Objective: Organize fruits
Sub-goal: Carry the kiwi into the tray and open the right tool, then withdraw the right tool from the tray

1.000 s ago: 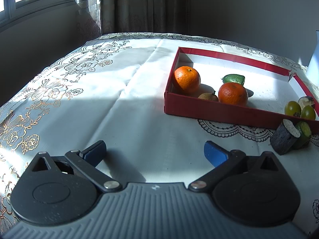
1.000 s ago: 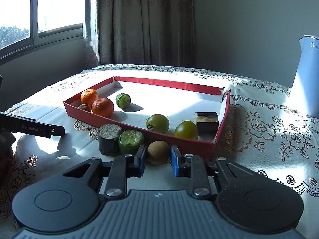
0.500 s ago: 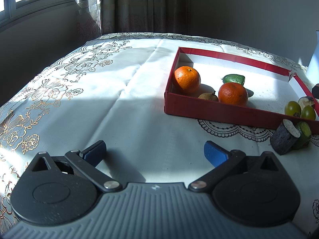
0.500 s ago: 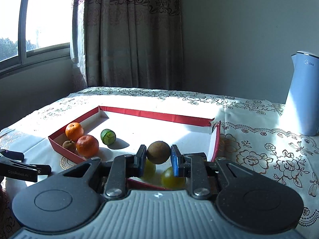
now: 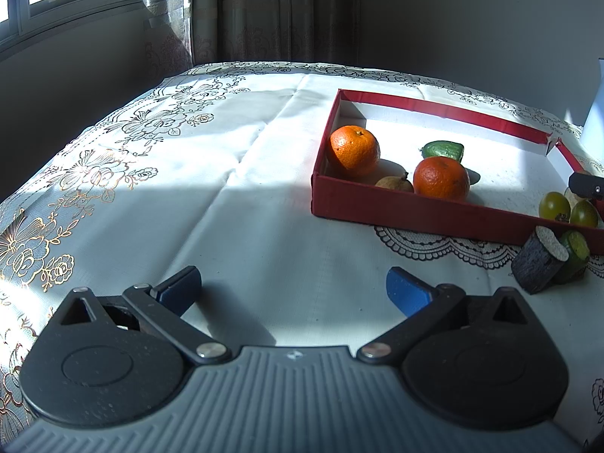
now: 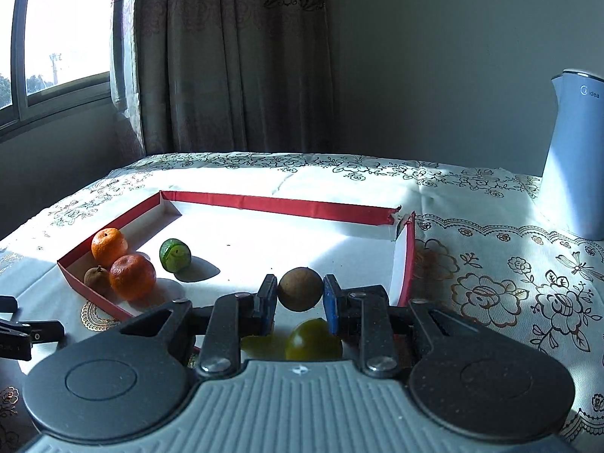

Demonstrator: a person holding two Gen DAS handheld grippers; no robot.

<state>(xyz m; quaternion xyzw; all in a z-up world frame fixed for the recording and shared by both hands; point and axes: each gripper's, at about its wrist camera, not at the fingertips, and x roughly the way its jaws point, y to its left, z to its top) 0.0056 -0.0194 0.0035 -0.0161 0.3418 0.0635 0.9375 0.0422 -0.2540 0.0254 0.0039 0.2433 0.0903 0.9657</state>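
My right gripper (image 6: pixel 300 294) is shut on a round brown fruit (image 6: pixel 300 288) and holds it above the near part of the red tray (image 6: pixel 279 204). In the tray lie two oranges (image 6: pixel 132 275), a small brown fruit (image 6: pixel 96 278), a green fruit (image 6: pixel 174 255) and two yellow-green fruits (image 6: pixel 313 341) under the gripper. My left gripper (image 5: pixel 294 290) is open and empty over the tablecloth, left of the tray (image 5: pixel 415 211). A dark cylinder (image 5: pixel 538 264) and a green piece (image 5: pixel 575 255) lie outside the tray's front wall.
A white floral tablecloth (image 5: pixel 170 173) covers the table. A grey-blue kettle (image 6: pixel 575 158) stands at the right back. A curtain (image 6: pixel 234 56) and a window (image 6: pixel 56 30) are behind the table.
My right gripper has lifted the brown fruit from the table in front of the tray and carried it forward over the tray. The left gripper has stayed still.
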